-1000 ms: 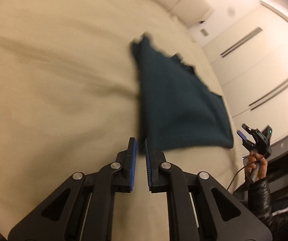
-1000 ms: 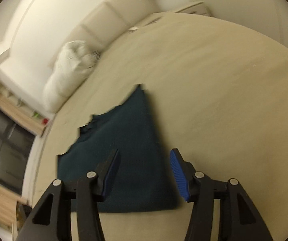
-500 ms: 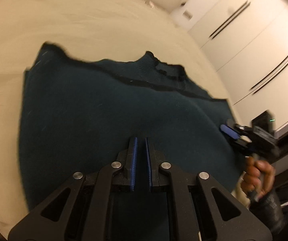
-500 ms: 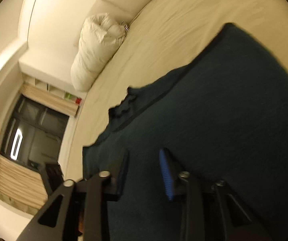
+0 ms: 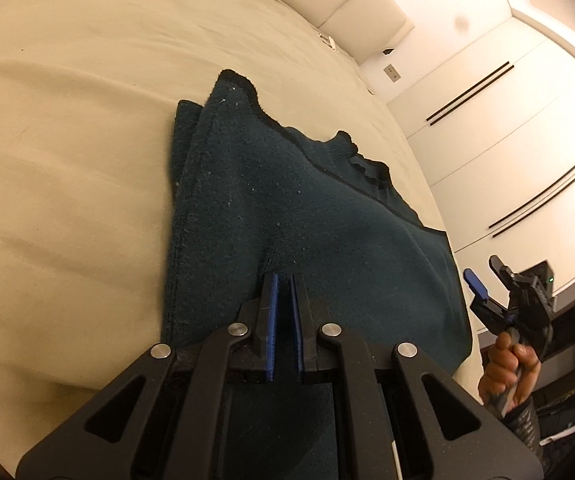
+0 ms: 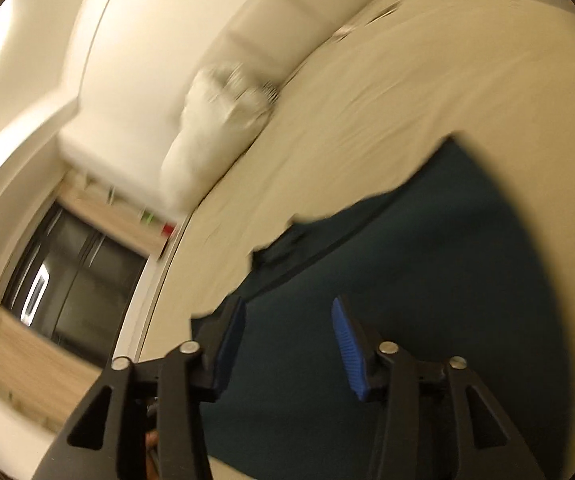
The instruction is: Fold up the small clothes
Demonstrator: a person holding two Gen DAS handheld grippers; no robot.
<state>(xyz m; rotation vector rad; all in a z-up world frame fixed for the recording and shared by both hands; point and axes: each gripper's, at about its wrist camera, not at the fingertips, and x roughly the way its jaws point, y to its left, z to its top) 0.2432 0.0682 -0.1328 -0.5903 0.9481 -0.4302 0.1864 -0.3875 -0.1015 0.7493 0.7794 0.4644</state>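
Observation:
A dark teal knit garment (image 5: 307,208) lies on the beige bed (image 5: 67,160), its left side doubled into two layers. My left gripper (image 5: 283,278) is shut on a ridge of the garment's fabric that rises to its blue pads. In the right wrist view, which is blurred, the same garment (image 6: 427,280) spreads under my right gripper (image 6: 287,308). Its jaws are opening, with only cloth lying below them and nothing pressed between the pads. The left wrist view shows that right gripper (image 5: 483,270) in a hand beyond the garment's right edge.
A white pillow (image 6: 215,132) leans on the padded headboard (image 5: 327,4) at the far end of the bed. White wardrobe doors (image 5: 507,140) stand along the right. A dark window (image 6: 67,272) is off the bed's left side.
Both grippers have swung over the garment, which now fills the near view. The right jaws narrowed, then widened again. The garment's left side now lies doubled.

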